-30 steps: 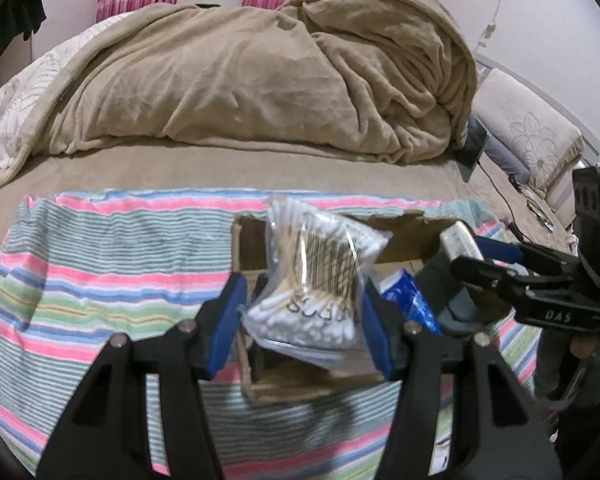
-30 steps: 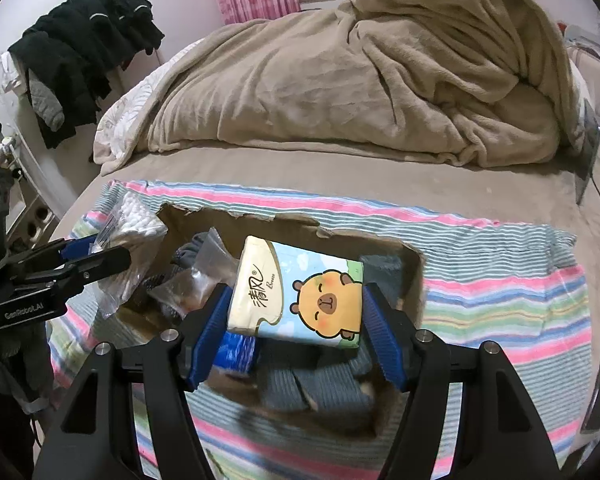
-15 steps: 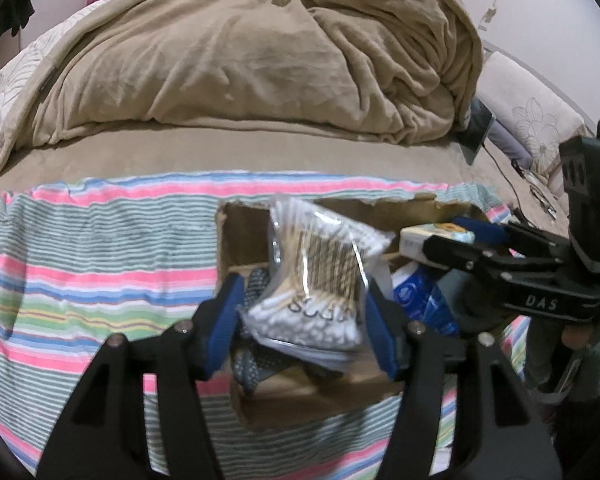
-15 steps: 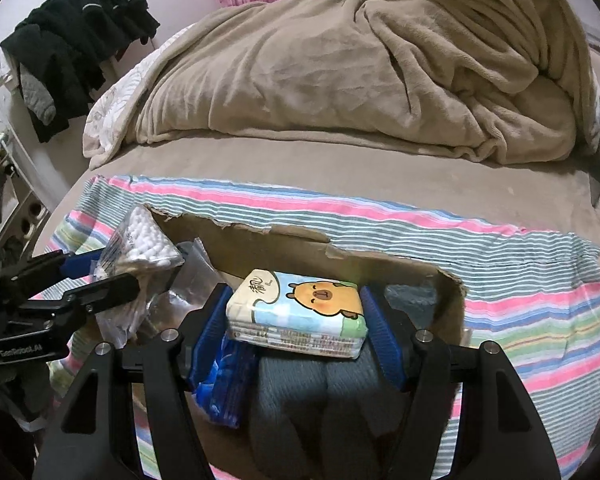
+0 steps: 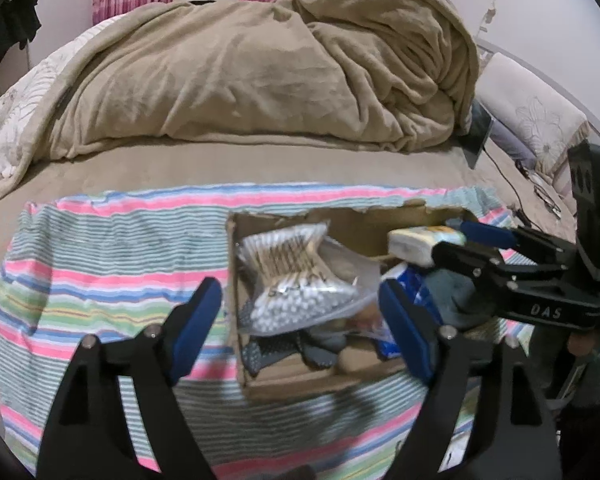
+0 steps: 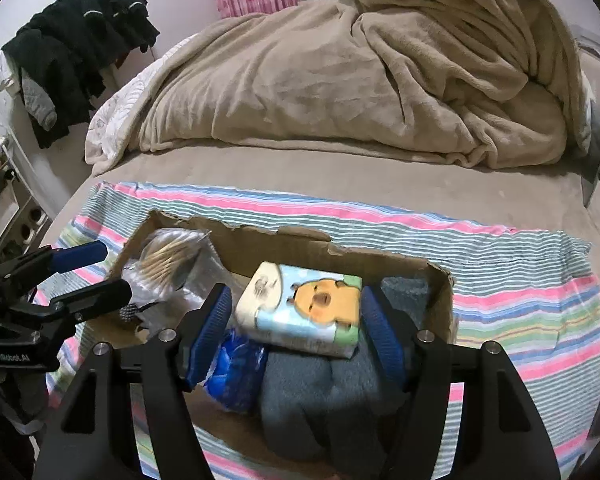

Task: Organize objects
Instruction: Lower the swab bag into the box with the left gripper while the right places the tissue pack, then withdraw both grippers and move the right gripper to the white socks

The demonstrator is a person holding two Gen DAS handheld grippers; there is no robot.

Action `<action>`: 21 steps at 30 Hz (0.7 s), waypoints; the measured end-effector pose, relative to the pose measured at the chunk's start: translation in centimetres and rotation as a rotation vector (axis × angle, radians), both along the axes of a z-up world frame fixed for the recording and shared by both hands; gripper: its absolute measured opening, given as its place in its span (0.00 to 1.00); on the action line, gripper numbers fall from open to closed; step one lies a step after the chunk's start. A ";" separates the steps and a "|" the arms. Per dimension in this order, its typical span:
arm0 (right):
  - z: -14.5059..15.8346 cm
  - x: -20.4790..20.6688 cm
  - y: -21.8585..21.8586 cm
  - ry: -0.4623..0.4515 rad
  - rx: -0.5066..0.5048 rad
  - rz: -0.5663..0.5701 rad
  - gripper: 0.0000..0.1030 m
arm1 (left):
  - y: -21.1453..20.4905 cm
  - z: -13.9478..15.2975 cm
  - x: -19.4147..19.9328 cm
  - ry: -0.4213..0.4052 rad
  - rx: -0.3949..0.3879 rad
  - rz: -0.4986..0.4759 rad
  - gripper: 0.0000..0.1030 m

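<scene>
In the left wrist view, the striped cloth (image 5: 112,256) fills the left and middle of the frame, spread over the tan bed. Low in the frame, the left gripper (image 5: 300,320) has its blue-padded fingers (image 5: 198,320) spread wide, with nothing between them touching the pads. Just beyond, at centre, sits the cardboard box (image 5: 300,388), and the bag of cotton swabs (image 5: 296,280) lies inside at its left end, tilted, resting on dark patterned fabric (image 5: 284,350). Right of the bag a blue packet (image 5: 416,284) shows in the box. At the right edge the right gripper (image 5: 456,240) reaches in over the box with the tissue pack (image 5: 416,242) at its fingertips. The rumpled tan blanket (image 5: 260,68) lies across the top of the frame.

In the right wrist view, the left gripper (image 6: 96,276) enters from the left edge, fingers apart, beside the swab bag (image 6: 172,260) in the box's left end. At centre the right gripper (image 6: 300,324) straddles the tissue pack (image 6: 300,312), which lies flat on grey folded cloth (image 6: 320,392); small gaps show between it and both pads, so the fingers look loosened rather than pinching. Dark clothes (image 6: 76,52) hang in the upper left.
</scene>
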State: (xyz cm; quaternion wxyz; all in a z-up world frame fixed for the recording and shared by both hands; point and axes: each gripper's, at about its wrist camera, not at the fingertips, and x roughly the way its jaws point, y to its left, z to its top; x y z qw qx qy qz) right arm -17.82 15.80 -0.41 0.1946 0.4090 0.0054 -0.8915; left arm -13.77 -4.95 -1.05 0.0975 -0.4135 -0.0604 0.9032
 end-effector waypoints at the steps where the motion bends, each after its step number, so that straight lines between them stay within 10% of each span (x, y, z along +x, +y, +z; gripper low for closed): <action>1: 0.2 0.2 0.0 0.002 0.002 0.001 0.71 | 0.0 0.2 0.3 0.003 0.001 0.001 0.80; 21: 2.4 7.3 1.8 0.024 -0.005 -0.008 0.78 | 0.5 1.5 6.6 0.009 0.001 0.006 0.80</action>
